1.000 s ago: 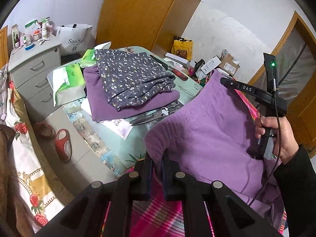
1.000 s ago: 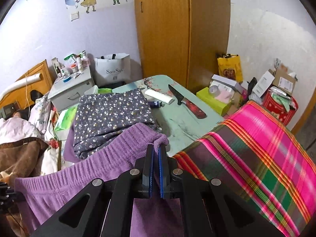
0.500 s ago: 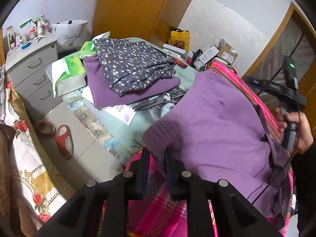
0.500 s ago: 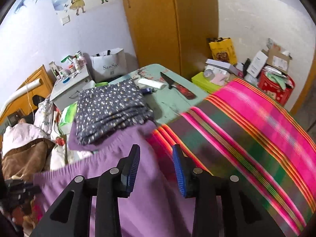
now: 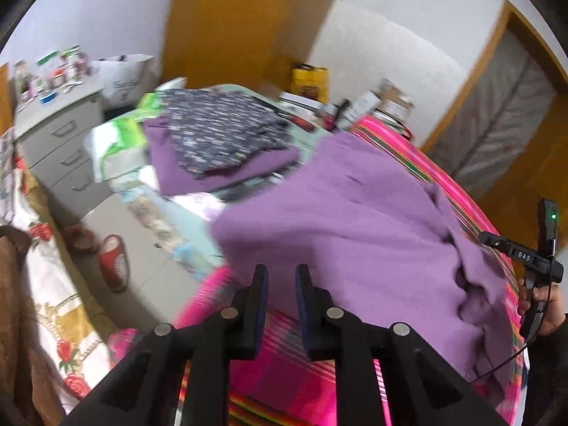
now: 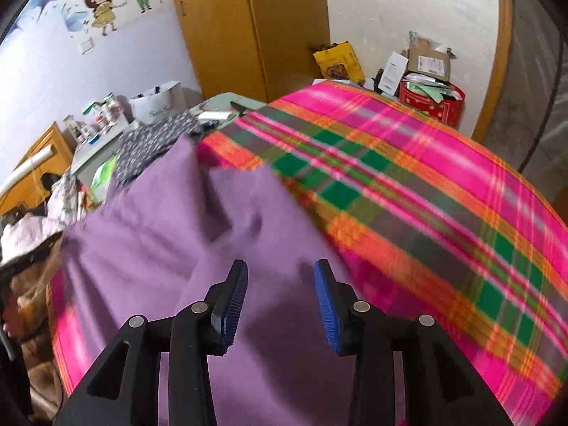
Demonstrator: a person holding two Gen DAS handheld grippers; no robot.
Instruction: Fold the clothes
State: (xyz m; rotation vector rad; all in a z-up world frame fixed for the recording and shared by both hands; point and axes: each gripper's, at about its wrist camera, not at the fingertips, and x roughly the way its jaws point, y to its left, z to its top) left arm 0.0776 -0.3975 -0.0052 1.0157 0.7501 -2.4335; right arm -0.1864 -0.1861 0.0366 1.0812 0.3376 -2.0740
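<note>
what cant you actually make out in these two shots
- Left wrist view: motion blur smears the bottles on the grey drawer unit and the print of the folded floral garment.
- Left wrist view: the purple garment hides the plaid blanket under it.
- Right wrist view: the left gripper is not visible.
- Right wrist view: the papers in the red box are too small to read.
</note>
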